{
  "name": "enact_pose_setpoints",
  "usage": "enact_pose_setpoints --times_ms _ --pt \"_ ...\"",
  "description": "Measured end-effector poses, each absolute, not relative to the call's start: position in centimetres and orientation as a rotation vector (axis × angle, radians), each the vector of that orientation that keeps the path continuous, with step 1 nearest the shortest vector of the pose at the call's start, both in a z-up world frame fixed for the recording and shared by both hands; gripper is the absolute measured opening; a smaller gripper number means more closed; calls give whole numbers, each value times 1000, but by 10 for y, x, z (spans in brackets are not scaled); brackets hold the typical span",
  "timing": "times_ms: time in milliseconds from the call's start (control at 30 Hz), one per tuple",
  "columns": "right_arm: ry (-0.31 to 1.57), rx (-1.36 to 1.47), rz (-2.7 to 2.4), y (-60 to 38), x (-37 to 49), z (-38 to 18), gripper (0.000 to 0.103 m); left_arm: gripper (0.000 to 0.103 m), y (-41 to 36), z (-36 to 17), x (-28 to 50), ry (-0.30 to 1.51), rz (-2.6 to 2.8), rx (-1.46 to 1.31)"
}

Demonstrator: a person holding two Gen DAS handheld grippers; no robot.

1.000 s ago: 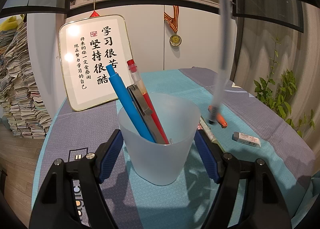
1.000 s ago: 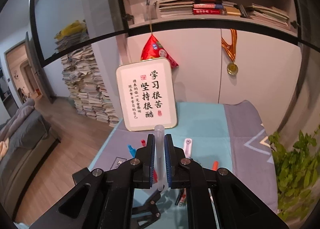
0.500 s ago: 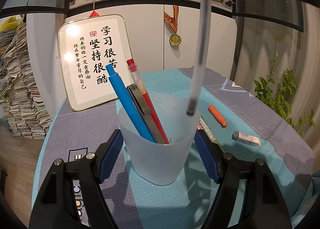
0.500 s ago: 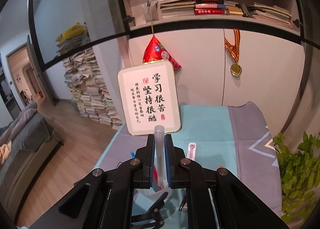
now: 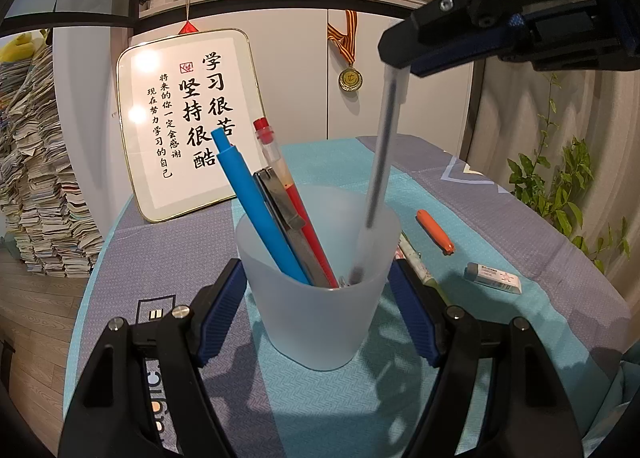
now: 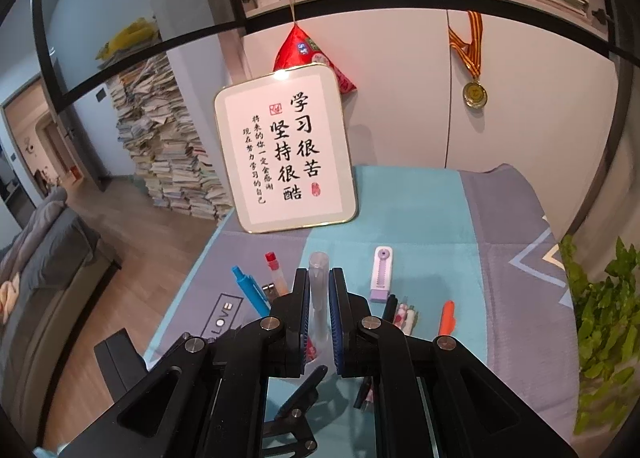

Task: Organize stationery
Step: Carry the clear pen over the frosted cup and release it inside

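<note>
My left gripper (image 5: 318,290) is shut on a frosted plastic cup (image 5: 320,322) standing on the table. The cup holds a blue pen (image 5: 256,202), a red pen (image 5: 288,186) and a dark grey tool (image 5: 280,214). My right gripper (image 6: 319,290) is shut on a clear pen (image 6: 319,298) and holds it upright above the cup. In the left wrist view the clear pen (image 5: 378,162) hangs from that gripper with its tip down inside the cup.
An orange pen (image 5: 435,231), a white eraser (image 5: 494,277) and more pens (image 5: 416,262) lie right of the cup. A purple-white tool (image 6: 382,274) lies further back. A framed calligraphy board (image 6: 286,150) leans at the table's back. A plant (image 5: 560,186) stands right.
My right gripper has carried the clear pen leftward over the cup and lowered it, so its tip is now inside the cup. The left gripper and cup have stayed still.
</note>
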State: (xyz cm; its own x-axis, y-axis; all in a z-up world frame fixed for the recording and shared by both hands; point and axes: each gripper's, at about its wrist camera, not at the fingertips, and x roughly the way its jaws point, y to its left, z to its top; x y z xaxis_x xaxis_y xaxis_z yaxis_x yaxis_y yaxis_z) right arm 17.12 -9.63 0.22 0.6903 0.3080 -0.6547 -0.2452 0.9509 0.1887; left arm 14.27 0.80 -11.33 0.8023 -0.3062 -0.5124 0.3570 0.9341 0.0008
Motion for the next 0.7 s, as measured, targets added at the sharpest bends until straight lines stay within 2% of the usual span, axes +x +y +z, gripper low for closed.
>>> enact_pose_setpoints --times_ms 700 --pt "750 32 316 -97 161 -11 10 74 8 -113 143 532 -356 99"
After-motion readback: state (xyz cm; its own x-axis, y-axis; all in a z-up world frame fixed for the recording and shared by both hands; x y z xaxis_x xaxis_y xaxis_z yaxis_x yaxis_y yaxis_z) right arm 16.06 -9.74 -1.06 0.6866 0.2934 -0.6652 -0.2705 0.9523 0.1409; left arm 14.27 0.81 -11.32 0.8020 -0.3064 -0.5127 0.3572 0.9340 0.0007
